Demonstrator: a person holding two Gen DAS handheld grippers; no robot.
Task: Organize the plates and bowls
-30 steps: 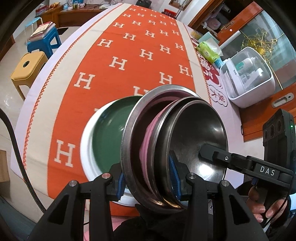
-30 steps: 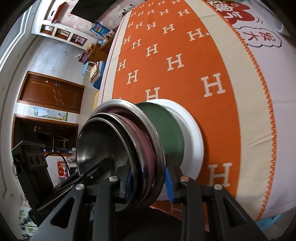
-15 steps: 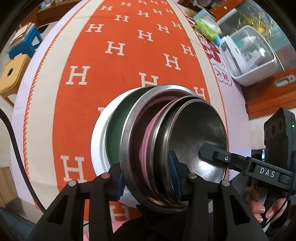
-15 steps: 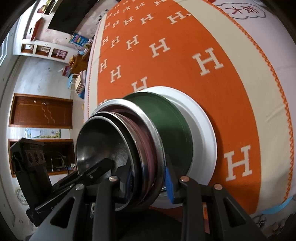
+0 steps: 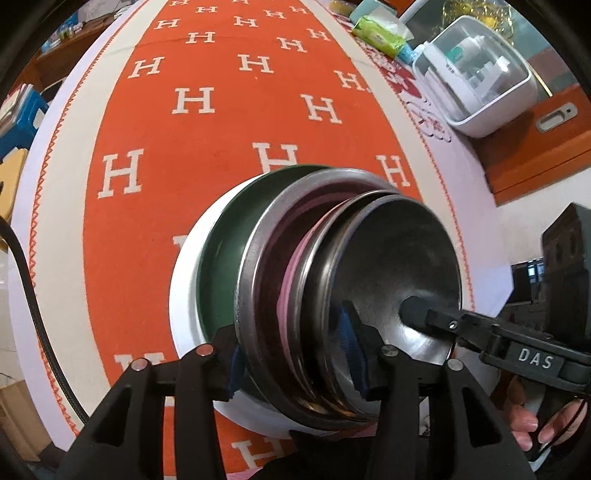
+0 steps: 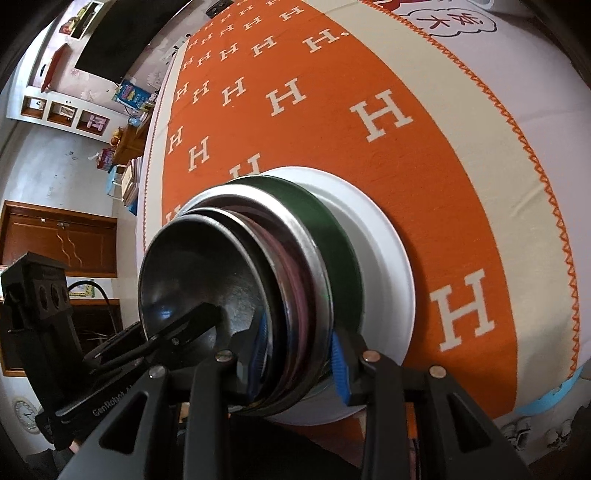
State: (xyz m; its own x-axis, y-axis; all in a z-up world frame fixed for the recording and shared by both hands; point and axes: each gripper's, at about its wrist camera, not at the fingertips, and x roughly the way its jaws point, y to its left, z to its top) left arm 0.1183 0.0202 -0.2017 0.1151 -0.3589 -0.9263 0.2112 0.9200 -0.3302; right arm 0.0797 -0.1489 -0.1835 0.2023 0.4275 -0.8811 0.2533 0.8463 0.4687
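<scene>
A nested stack of bowls, a small steel bowl [image 5: 399, 266] inside a pink bowl [image 5: 291, 273] inside a larger steel bowl [image 5: 266, 236], sits in a green plate [image 5: 221, 258] on a white plate [image 5: 184, 288]. My left gripper [image 5: 295, 358] straddles the stack's near rim. Its jaws are opening, and the inner pad stands a little off the bowl wall. My right gripper [image 6: 300, 360] is shut on the opposite rim of the stack [image 6: 207, 273], one pad inside the small bowl, one outside the large bowl. The green plate [image 6: 332, 236] and white plate [image 6: 384, 266] lie under it.
An orange tablecloth [image 5: 184, 166] with white H letters covers the long table. A white lidded box [image 5: 476, 81] and a green tissue pack [image 5: 376, 33] stand at the far right edge. A hand [image 5: 532, 424] holds the right gripper's handle. Stools stand off the table's left side.
Both grippers have come down with the bowl stack, which now sits in the green plate. The left gripper's pads stand slightly wider apart than before.
</scene>
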